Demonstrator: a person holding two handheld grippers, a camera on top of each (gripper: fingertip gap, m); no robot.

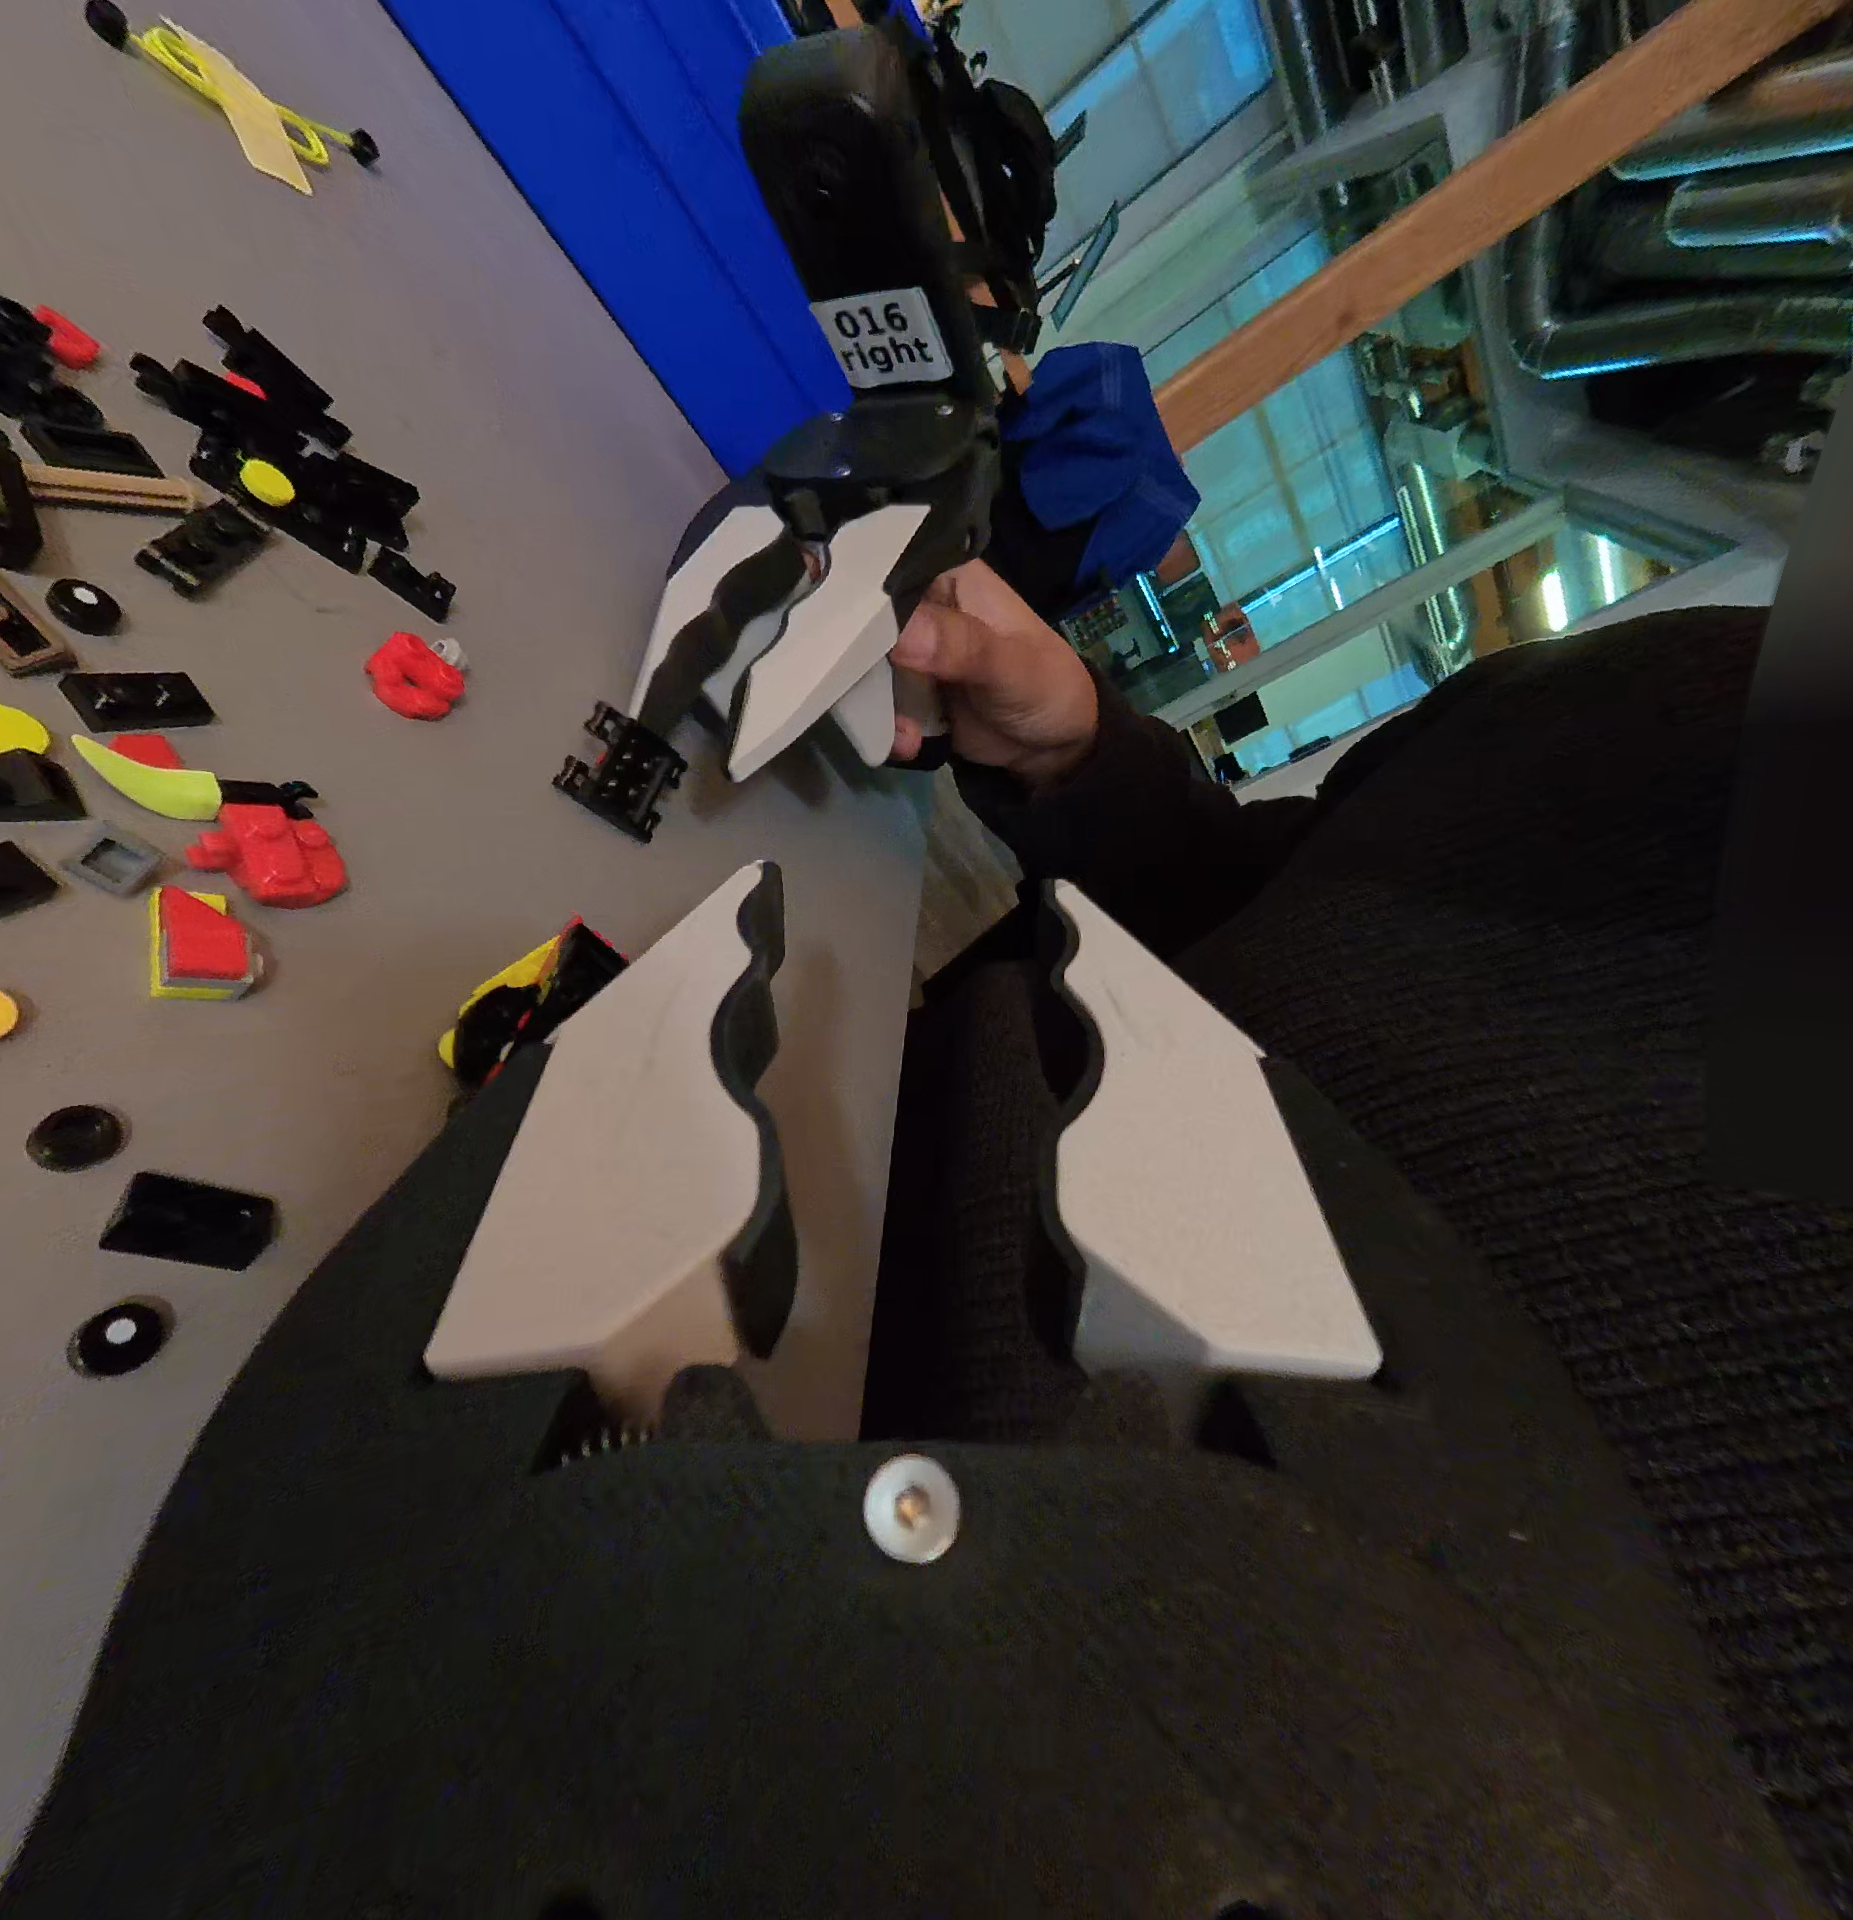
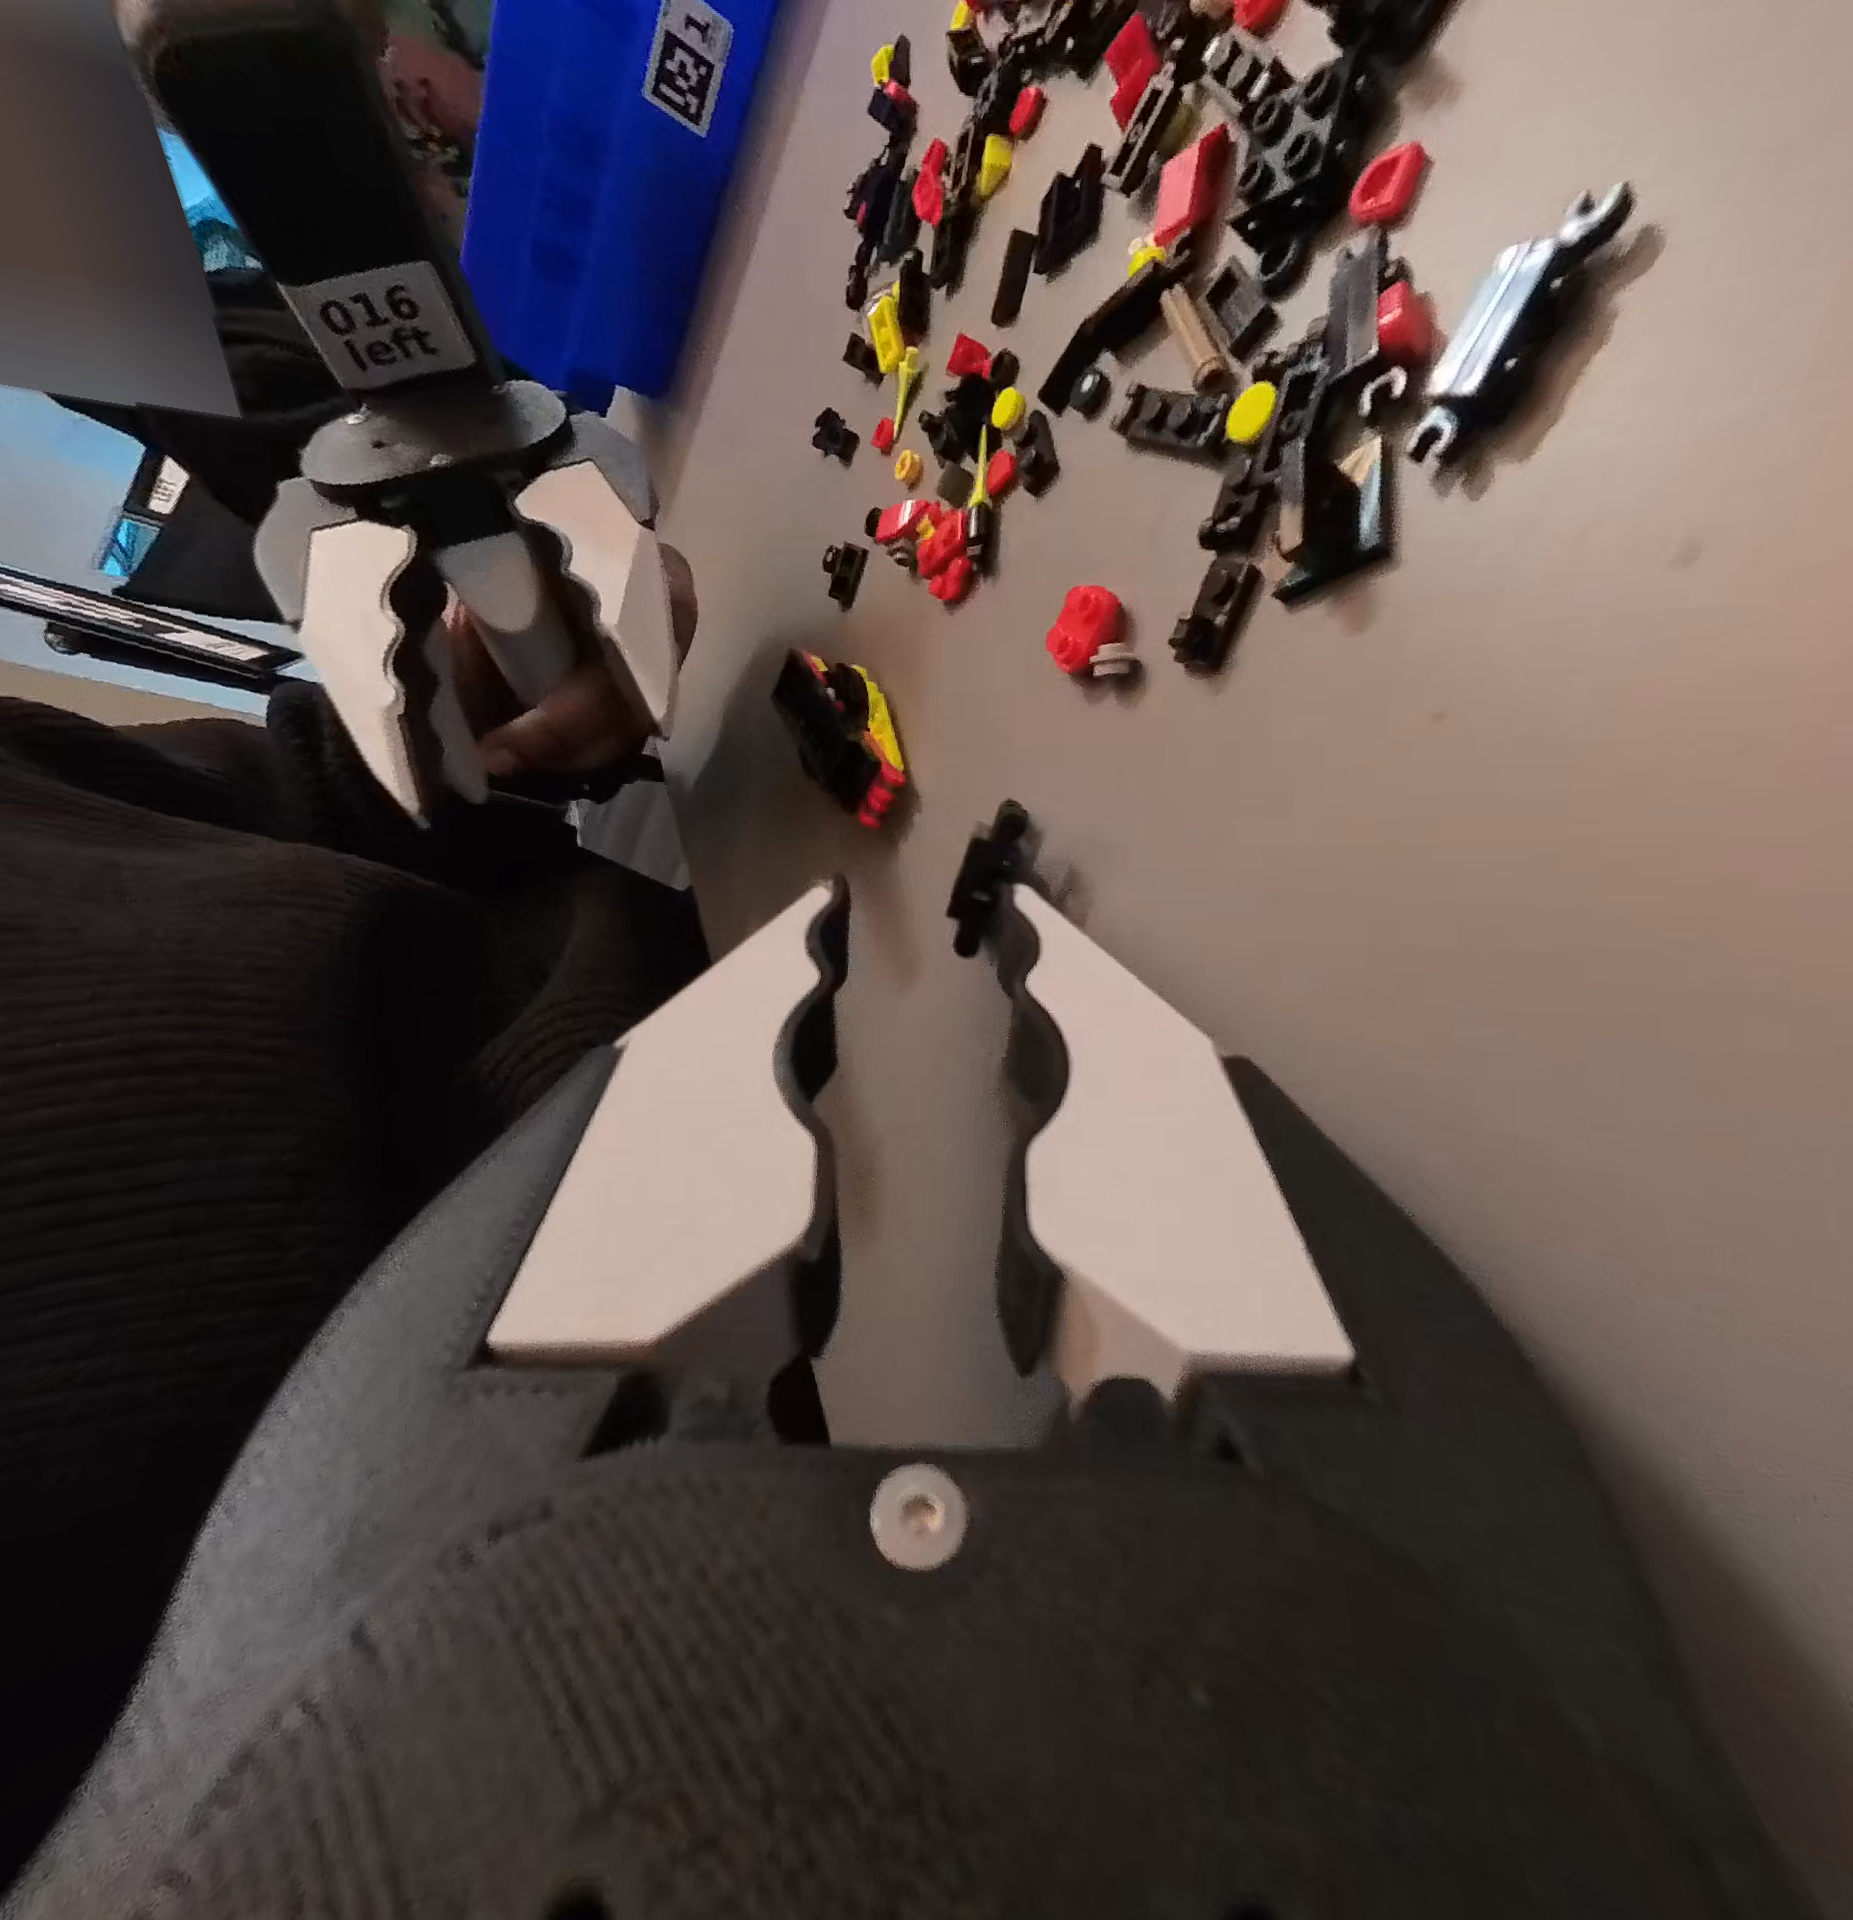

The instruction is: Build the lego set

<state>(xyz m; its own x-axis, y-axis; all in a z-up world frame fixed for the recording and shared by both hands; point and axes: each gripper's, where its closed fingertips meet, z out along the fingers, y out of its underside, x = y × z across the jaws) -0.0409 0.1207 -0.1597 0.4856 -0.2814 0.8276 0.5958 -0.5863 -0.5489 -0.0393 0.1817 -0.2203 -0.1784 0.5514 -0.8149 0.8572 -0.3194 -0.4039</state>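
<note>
Beside open right hand-held gripper (image 2: pixel 927 904): small black clip piece (image 2: pixel 989 878)

Left claw (image 1: pixel 906 883) open, black brick (image 1: pixel 621 769) nearby

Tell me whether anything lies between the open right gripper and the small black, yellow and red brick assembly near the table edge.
Nothing visible does. Bare grey table separates the right gripper from the assembly; a small black clip piece sits beside its right fingertip, off that line.
</note>
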